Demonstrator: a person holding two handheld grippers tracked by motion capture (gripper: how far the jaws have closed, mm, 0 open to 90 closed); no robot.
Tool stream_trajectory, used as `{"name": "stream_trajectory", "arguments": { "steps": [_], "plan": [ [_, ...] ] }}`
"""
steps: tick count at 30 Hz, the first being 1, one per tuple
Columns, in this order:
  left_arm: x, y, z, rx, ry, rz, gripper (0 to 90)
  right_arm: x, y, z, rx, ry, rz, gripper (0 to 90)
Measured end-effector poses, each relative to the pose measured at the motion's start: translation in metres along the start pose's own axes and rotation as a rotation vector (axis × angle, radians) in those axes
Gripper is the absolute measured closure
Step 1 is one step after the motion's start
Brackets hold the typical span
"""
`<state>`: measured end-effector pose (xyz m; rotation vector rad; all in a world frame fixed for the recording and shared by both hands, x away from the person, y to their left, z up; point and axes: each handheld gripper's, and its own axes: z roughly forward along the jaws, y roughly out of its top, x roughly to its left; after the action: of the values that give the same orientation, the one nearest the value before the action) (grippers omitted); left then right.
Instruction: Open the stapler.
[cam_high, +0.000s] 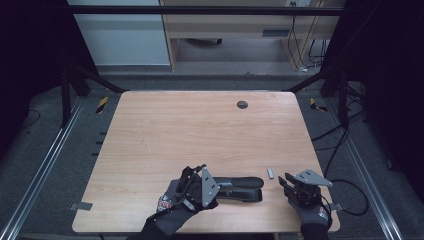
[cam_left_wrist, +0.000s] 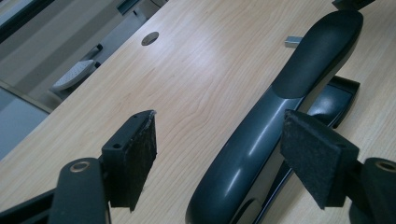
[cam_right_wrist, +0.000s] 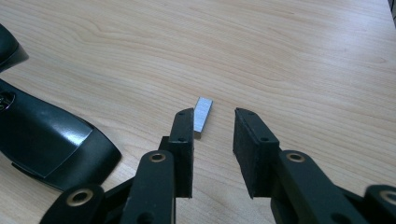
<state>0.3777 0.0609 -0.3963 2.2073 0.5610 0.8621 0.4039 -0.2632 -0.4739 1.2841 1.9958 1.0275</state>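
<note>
Left gripper view: unlabelled black stapler (cam_left_wrist: 261, 140).

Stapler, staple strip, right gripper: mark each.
stapler (cam_high: 240, 182), high view, top arm.
staple strip (cam_right_wrist: 203, 116), right gripper view, top face.
right gripper (cam_right_wrist: 212, 149), right gripper view, midway between its fingertips.

Both gloved hands reach in low from the near edge, the left black two-jaw gripper (cam_high: 197, 186) tilted toward the right one with its jaws spread wide, while the right black two-jaw gripper (cam_high: 289, 184) points forward, its jaws partly apart and gripping nothing.
</note>
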Motion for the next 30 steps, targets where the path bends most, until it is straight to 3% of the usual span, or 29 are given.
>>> {"name": "stream_trajectory", "arguments": {
  "steps": [8,30],
  "plan": [
    [-0.012,0.008,0.005,0.003,0.005,0.050,25.4,0.001,0.000,0.000,0.003,0.016,0.004,74.1],
    [-0.029,0.016,0.018,0.029,-0.001,0.108,23.8,0.004,0.001,-0.001,0.016,0.042,-0.009,87.1]
  ]
}}
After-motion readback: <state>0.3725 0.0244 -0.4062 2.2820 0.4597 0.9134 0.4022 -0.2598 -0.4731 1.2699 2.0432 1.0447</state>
